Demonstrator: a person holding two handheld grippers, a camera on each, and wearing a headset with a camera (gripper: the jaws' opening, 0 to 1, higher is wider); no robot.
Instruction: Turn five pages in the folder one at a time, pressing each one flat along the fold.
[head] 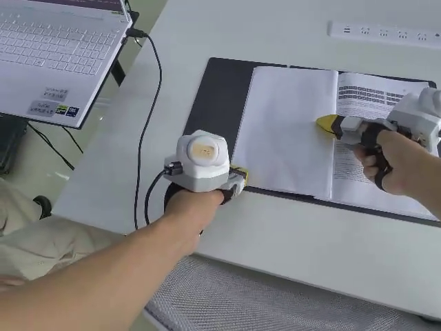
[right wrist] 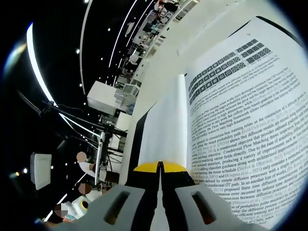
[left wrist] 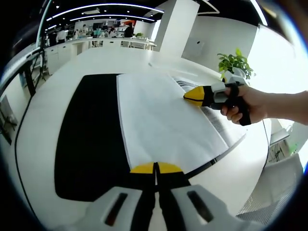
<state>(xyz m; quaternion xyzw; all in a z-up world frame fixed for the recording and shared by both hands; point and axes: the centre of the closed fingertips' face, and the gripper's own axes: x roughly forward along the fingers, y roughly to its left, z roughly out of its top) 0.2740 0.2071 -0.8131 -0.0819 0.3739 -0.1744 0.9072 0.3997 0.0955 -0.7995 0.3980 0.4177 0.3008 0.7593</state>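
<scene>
Resting right gripper point(head: 326, 125) on folder point(head: 217, 96) fold, jaws clenched; left gripper point(head: 240, 176) (also clenched) at page point(head: 286, 131) corner.

Printed page point(right wrist: 240, 125) on the right side of the open folder point(head: 213, 96): dense English paragraphs in small black type. In the right gripper view a few words can be made out, among them "diffusion", "Flow Matching" and "noise schedule". Stickers point(head: 43, 107) on the laptop point(head: 62, 41), far left, are too small to read.
</scene>
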